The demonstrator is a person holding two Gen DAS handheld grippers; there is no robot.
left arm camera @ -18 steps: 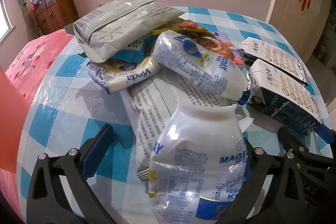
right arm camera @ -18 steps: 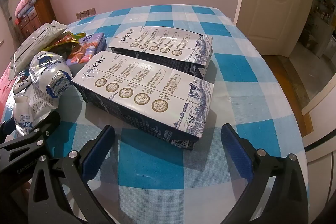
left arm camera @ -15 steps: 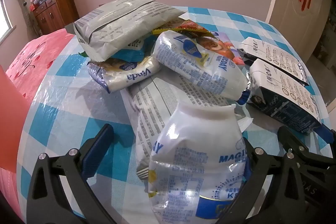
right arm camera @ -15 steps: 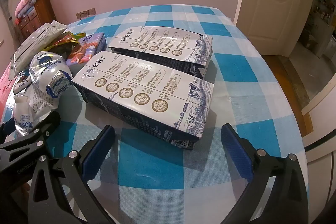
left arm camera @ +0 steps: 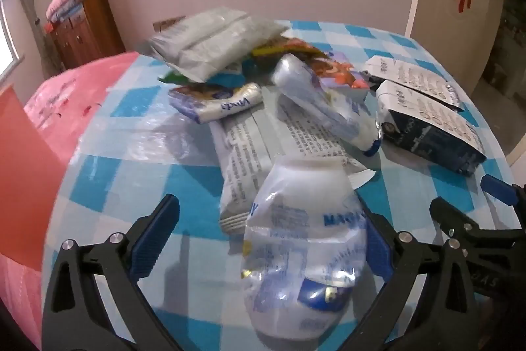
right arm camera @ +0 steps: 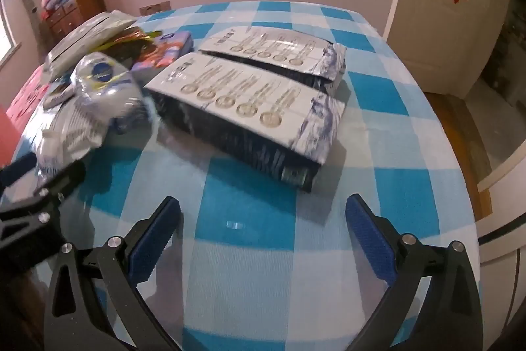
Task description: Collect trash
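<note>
Both views motion-blurred, print on packs unreadable. Left wrist: pouch (left arm camera: 304,239) covers most of the right pad of left gripper (left arm camera: 263,239), contact there can't be confirmed; pouch bottom cut by frame edge. Flat wrapper (left arm camera: 250,150) partly under pouch and second pouch (left arm camera: 323,107). Pile (left arm camera: 213,45) hides lower items. Red bag (left arm camera: 29,173) cut at left edge. Right wrist: far carton (right arm camera: 276,50) partly behind near carton (right arm camera: 250,114). Left gripper (right arm camera: 29,213) cut at left edge, tips smeared.
</note>
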